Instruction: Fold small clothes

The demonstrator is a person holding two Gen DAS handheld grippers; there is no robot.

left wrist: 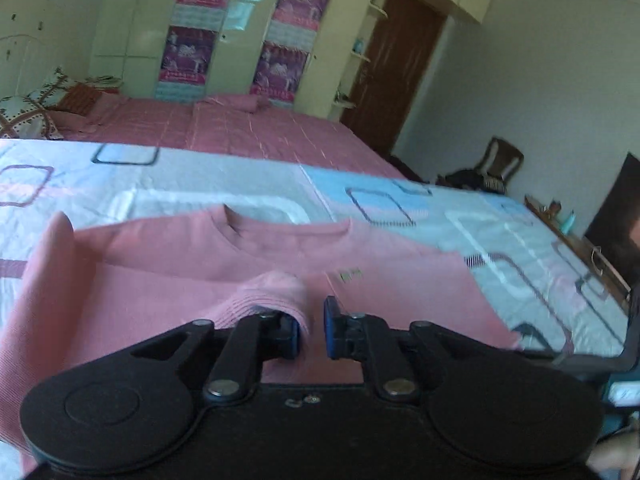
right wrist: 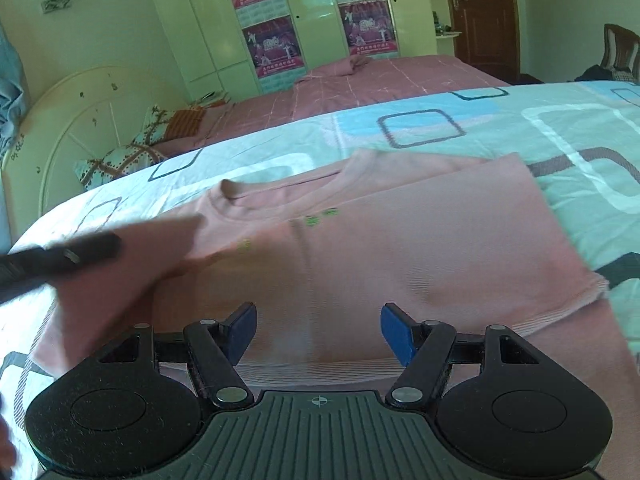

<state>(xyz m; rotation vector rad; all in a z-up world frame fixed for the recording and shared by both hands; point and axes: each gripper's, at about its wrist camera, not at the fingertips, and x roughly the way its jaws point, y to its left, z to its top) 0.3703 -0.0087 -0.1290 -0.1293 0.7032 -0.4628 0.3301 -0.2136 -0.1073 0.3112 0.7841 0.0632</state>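
1. Left claw (left wrist: pixel 312 330) is standing narrow, with a small gap showing between its blue pads; a ribbed pink cuff (left wrist: pixel 276 300) is draping over the left-hand pad, and I cannot tell whether the pads are pinching it or it is merely lying there.
2. Right claw (right wrist: pixel 318 334) is hovering wide above the near hem, with nothing between its jaws.
3. Lying spread on the patterned bedsheet (left wrist: pixel 400 200) is the pink sweater (right wrist: pixel 400 240), front up, with its neckline (left wrist: pixel 240 226) pointing toward the far side of the bed.
4. One sleeve is looking as though it is being brought in across the body: in the right wrist view the left claw (right wrist: pixel 60 258) is appearing blurred at the left edge with pink fabric lifted beside it.
5. Judging from this, the fold is sitting at an early stage: the body is lying flat and roughly squared, and a side is being turned inward.
6. What is remaining, as far as I can judge, is laying that sleeve flat, tucking the other side, and doubling the body from hem to collar.
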